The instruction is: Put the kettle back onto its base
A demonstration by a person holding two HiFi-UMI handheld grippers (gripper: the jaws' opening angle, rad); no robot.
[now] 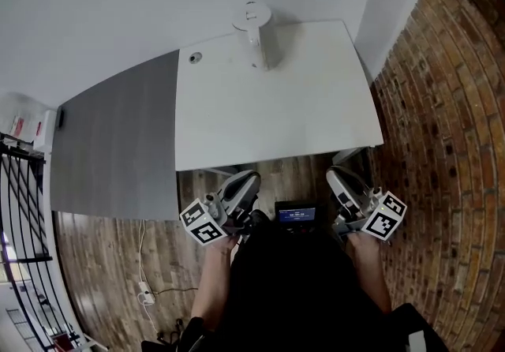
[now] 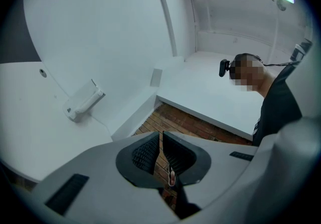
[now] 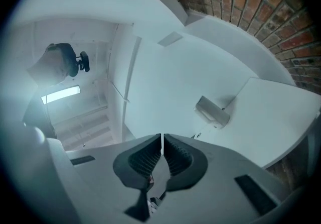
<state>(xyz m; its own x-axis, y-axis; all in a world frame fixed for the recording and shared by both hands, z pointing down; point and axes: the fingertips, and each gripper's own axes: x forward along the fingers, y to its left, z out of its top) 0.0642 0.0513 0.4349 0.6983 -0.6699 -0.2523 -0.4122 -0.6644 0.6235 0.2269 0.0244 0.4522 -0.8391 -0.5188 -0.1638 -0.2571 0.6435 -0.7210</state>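
Observation:
A white kettle [image 1: 254, 33] stands at the far edge of the white table [image 1: 300, 106]; I cannot make out a separate base. It also shows small in the left gripper view as a white kettle [image 2: 83, 100], and in the right gripper view as a white kettle [image 3: 213, 111]. My left gripper [image 1: 246, 181] and right gripper [image 1: 338, 179] hover close to my body, short of the table's near edge and far from the kettle. The left gripper [image 2: 161, 135] is shut with nothing between its pads. The right gripper [image 3: 162, 137] is shut and empty too.
A grey tabletop [image 1: 118, 137] adjoins the white one on the left. A brick wall [image 1: 450, 106] runs along the right. A black rack [image 1: 20, 208] stands at far left, and a cable [image 1: 142, 279] lies on the wooden floor. A cable hole [image 1: 195, 58] marks the table.

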